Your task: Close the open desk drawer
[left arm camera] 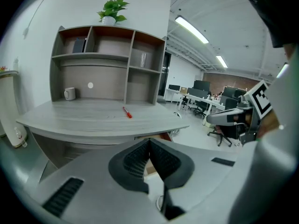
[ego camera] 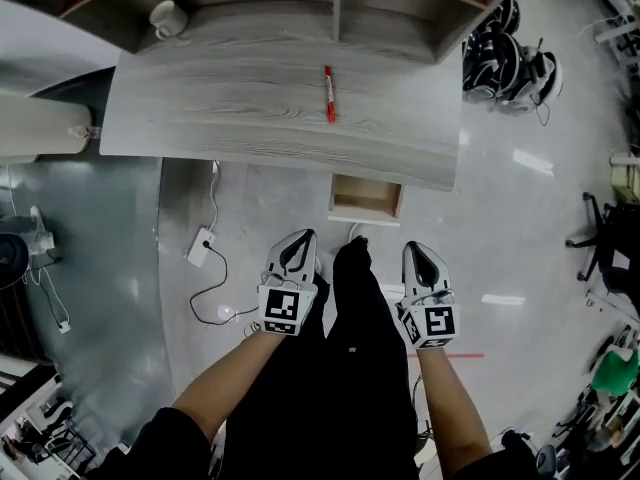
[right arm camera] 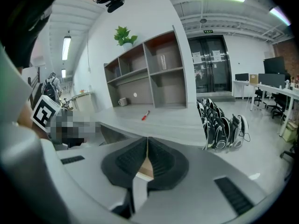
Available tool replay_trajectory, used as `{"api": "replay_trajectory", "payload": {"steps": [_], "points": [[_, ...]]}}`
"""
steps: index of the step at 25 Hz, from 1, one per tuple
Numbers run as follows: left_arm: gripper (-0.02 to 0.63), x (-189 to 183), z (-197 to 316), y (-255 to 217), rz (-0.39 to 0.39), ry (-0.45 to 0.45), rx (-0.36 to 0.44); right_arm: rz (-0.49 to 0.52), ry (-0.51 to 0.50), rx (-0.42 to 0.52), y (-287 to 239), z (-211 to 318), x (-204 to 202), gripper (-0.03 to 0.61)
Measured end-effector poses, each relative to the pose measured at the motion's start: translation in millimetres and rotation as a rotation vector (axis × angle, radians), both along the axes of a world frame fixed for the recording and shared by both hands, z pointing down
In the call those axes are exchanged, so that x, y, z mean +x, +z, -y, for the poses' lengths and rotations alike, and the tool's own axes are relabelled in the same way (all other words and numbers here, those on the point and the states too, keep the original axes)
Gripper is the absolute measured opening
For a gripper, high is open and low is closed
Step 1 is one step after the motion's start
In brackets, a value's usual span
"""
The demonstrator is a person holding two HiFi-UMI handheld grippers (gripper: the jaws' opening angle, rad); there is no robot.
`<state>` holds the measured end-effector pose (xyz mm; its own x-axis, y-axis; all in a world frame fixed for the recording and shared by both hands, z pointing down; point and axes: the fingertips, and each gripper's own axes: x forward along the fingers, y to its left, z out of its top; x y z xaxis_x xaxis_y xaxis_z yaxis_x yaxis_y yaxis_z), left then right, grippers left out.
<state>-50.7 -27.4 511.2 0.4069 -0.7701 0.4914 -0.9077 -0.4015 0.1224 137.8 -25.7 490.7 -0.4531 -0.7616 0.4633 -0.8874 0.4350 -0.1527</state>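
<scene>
An open wooden drawer (ego camera: 366, 199) sticks out from under the front edge of the grey desk (ego camera: 200, 118), right of centre. My left gripper (ego camera: 299, 242) hangs shut and empty just in front of the drawer, to its left. My right gripper (ego camera: 419, 253) is also shut and empty, in front of the drawer's right corner. Neither touches it. In the left gripper view the drawer (left arm camera: 161, 136) peeks out under the desk edge past the shut left gripper (left arm camera: 149, 144). The right gripper view shows a strip of wood (right arm camera: 145, 168) behind the shut right gripper (right arm camera: 147, 143).
A red pen (ego camera: 329, 93) lies on the desk, and a white mug (ego camera: 168, 17) stands at the shelf unit (ego camera: 340, 8). A power strip with cable (ego camera: 201, 247) lies on the floor. Helmets (ego camera: 508, 56) sit to the right; office chairs (ego camera: 600, 238) further right.
</scene>
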Motion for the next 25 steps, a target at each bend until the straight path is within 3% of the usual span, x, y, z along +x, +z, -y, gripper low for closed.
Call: {"api": "replay_trajectory", "payload": {"steps": [7,14,17,18,25], "points": [[0.014,10.5,0.0,56.7,0.018,0.063,-0.023,-0.029,0.026,-0.088,72.7,-0.4,16.8,0.018],[0.023,5.2,2.1,103.2,-0.027,0.011,-0.065,-0.055,0.038,-0.193,148.1,-11.4,25.8,0.021],[0.058,0.6,0.6,126.4,0.013,0.029,-0.087,-0.031,0.063,-0.225,169.1,-9.5,32.2,0.126],[0.082,0.1,-0.8,134.8,0.022,0.033,-0.102,-0.025,0.066,-0.231,174.5,-8.0,34.4,0.133],[0.12,20.7,-10.9,175.3,0.05,0.133,-0.168,-0.077,-0.061,-0.261,202.9,-3.3,29.2,0.138]]}}
